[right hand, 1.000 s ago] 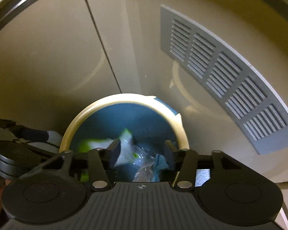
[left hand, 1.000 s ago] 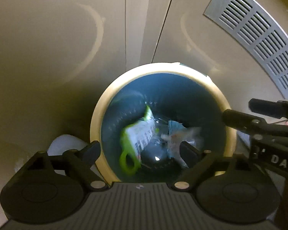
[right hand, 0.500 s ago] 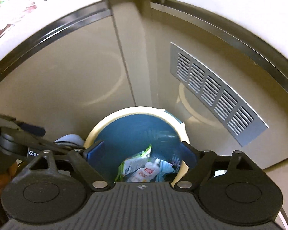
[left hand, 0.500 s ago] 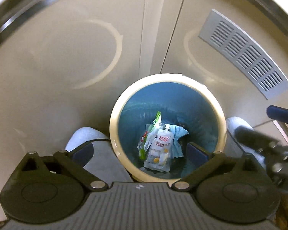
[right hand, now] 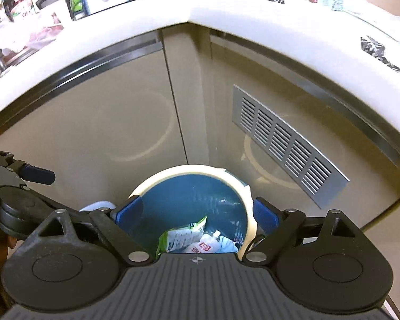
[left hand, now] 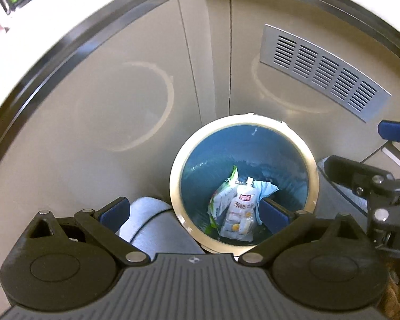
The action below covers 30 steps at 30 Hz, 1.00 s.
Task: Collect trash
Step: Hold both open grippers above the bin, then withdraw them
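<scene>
Holding both tongs empty above the bin, I have my left gripper [left hand: 194, 212] with its jaws spread as wide as they go, nothing between the blue pads. My right gripper [right hand: 197, 213] has jaws that have just been opening, and nothing is clamped there either.

Key relation: the trash lies below and ahead of both tongs, at the bottom of the bin [left hand: 244, 118], so nothing more in there calls for a grasp. Judging by that, whatever trash remains lies away from the bin, up on the counter [right hand: 253, 18] above and behind it; which hand is nearer to it I cannot tell.

Inside the bin: a clear spouted pouch [left hand: 240, 213] with a red label lies flat in the middle, its long axis running from the near wall toward the far wall, spout at the far end. A green-edged wrapper [left hand: 221, 194] lies just beside it on the left, roughly parallel and partly underneath. Pale blue crumpled film [left hand: 265, 188] pokes out on the right of the pouch.

The bin is round, with a smooth cream rim and a ribbed blue inner wall. Behind the bin stand glossy beige cabinet doors [left hand: 120, 93] meeting at a corner; right of the bin a grey slotted vent [left hand: 322, 72] is set in one door. Left of the bin sits a rounded pale grey object [left hand: 149, 221], which I cannot identify.
</scene>
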Motion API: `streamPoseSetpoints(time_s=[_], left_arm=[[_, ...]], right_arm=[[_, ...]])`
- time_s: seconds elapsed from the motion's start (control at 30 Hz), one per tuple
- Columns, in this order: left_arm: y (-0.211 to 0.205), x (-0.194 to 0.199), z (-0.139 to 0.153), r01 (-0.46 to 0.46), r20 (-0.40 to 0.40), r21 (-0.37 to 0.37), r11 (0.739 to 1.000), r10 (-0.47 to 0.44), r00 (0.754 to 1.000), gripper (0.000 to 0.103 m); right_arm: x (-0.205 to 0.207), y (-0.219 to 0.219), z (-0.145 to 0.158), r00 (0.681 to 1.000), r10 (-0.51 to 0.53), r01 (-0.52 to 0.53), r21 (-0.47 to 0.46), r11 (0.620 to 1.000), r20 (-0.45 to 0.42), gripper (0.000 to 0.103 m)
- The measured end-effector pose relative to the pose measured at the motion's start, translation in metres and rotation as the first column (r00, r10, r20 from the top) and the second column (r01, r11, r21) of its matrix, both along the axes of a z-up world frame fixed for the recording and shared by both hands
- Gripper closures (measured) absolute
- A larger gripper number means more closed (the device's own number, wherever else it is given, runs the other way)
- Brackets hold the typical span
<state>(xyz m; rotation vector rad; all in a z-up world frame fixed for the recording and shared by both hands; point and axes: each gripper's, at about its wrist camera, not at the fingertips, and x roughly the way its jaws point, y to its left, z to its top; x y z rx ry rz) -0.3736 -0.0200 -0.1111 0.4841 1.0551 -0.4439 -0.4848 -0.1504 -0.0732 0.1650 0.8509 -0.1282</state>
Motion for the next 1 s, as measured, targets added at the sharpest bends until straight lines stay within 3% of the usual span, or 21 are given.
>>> streamPoseSetpoints(time_s=[0.57, 1.0], left_arm=[[-0.0019, -0.0049, -0.0003, 0.016, -0.002, 0.019, 1.000, -0.016, 1.000, 0.000], [0.0032, -0.0052, 0.0050, 0.015, 0.018, -0.008, 1.000, -0.015, 1.000, 0.000]], right_arm=[[-0.0067, 0.0008, 0.0050, 1.000, -0.005, 0.005, -0.005, 1.000, 0.013, 0.012], [-0.0071, 0.0021, 0.0051, 1.000, 0.005, -0.005, -0.014, 1.000, 0.028, 0.011]])
